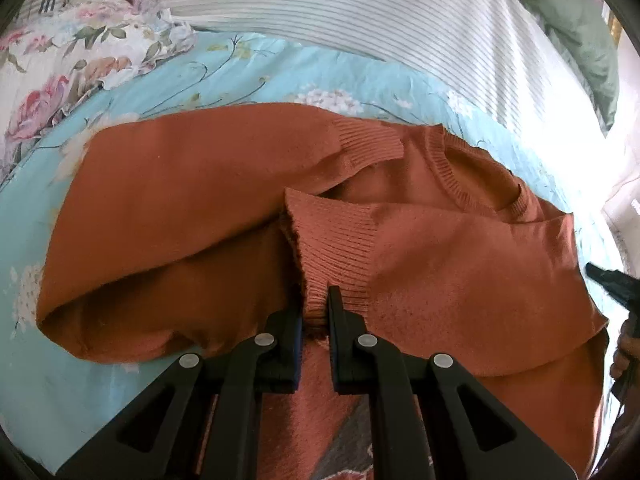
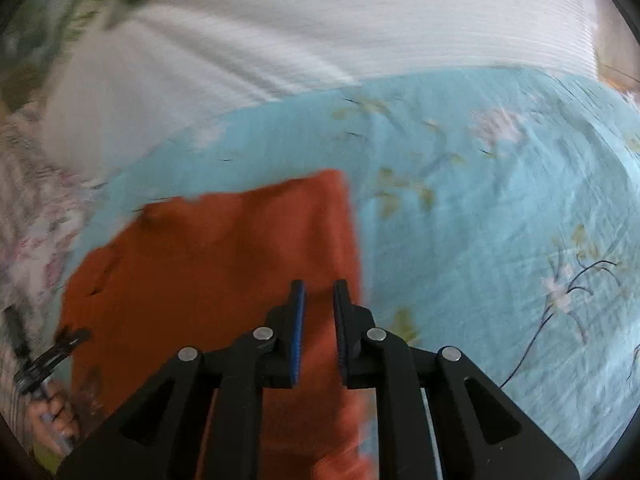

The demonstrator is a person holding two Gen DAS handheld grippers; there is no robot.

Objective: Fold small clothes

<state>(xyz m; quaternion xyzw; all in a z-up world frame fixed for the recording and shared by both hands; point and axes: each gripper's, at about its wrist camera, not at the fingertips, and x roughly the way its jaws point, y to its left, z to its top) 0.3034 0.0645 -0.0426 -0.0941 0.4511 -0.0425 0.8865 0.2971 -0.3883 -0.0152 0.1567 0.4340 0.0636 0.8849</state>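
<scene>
A rust-orange knit sweater (image 1: 208, 208) lies on the light-blue floral bedsheet (image 1: 304, 76), with both sleeves folded across its body. My left gripper (image 1: 316, 304) is shut on the ribbed cuff (image 1: 332, 240) of the nearer sleeve, holding it over the sweater's middle. The other cuff (image 1: 368, 144) rests near the round neckline (image 1: 456, 176). In the blurred right wrist view my right gripper (image 2: 319, 292) is open and empty, its fingers just above the sweater's right edge (image 2: 224, 264). The right gripper also shows at the left wrist view's right edge (image 1: 612, 284).
A white ribbed blanket (image 1: 360, 12) lies behind the sweater, a floral quilt (image 1: 72, 68) at the far left and a green cloth (image 1: 572, 20) at the far right. Blue sheet (image 2: 500, 208) spreads to the right of the sweater. The person's left hand (image 2: 52, 412) shows low left.
</scene>
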